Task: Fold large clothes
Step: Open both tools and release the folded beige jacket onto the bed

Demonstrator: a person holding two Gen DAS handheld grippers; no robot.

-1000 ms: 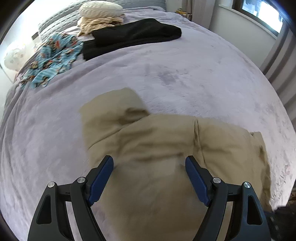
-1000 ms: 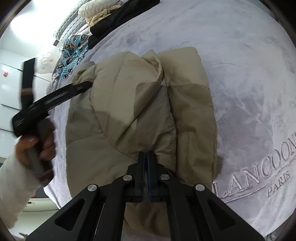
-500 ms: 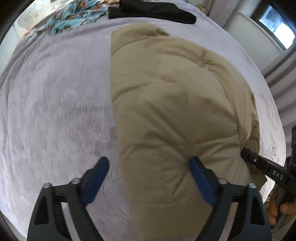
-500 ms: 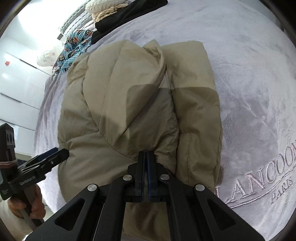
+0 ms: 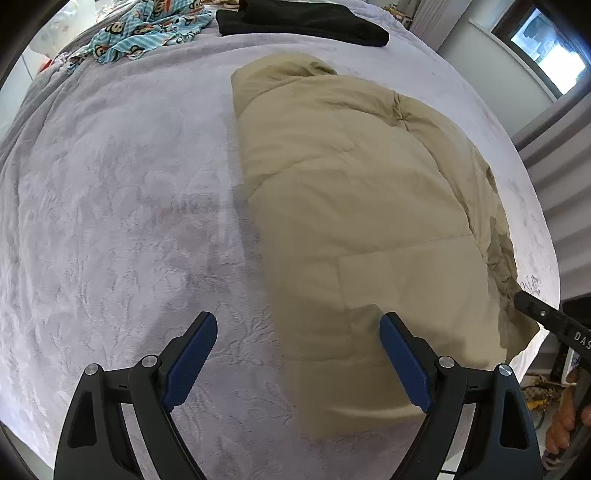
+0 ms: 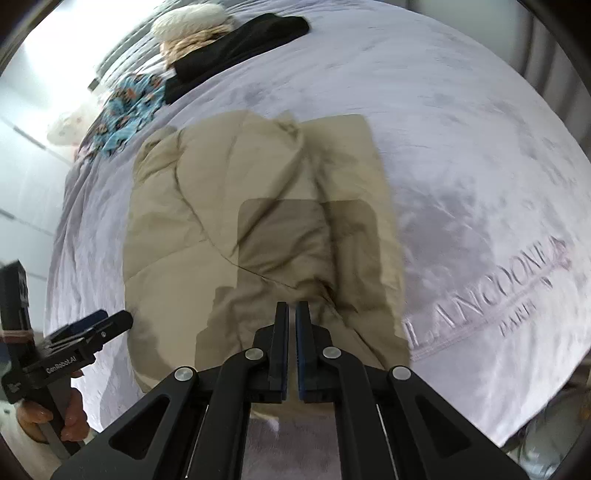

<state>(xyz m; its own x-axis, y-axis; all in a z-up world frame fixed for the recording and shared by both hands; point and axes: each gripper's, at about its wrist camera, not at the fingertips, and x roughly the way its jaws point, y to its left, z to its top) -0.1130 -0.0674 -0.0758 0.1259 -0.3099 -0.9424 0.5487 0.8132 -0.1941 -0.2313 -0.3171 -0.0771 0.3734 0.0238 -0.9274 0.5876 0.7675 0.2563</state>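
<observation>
**Khaki puffer jacket lies folded on the bed, right fingers barely parted at its hem**

A khaki quilted puffer jacket (image 5: pixel 354 206) lies folded into a thick bundle on a bed covered with a pale lilac plush blanket (image 5: pixel 122 206). It sits toward the near edge of the bed, closer to the near corner where the blanket carries embroidered lettering (image 6: pixel 491 291).

The left gripper (image 5: pixel 297 363) hangs above the near edge of the bed with its blue-padded fingers (image 5: pixel 192 354) spread wide and holding nothing. One finger is over bare blanket, the other over the near left part of the jacket; whether either touches the fabric cannot be told.

The right gripper (image 6: pixel 291 341) is at the jacket's near edge. Its fingers (image 6: pixel 282 343) are nearly together, with a narrow slit between them. The tips lie against the puffed fabric (image 6: pixel 258 229), but whether any cloth is pinched in the slit cannot be told. In the left wrist view, its black tip (image 5: pixel 535 314) shows at the jacket's right edge.

Toward the far edge of the bed, well apart from the jacket, lie a black garment (image 5: pixel 303 22), a blue garment printed with monkey faces (image 5: pixel 147 33), and, in the right wrist view, a cream knitted piece (image 6: pixel 188 20) on top of a tan one (image 6: pixel 195 40). A window (image 5: pixel 546 48) shows beyond the far right corner of the bed.
</observation>
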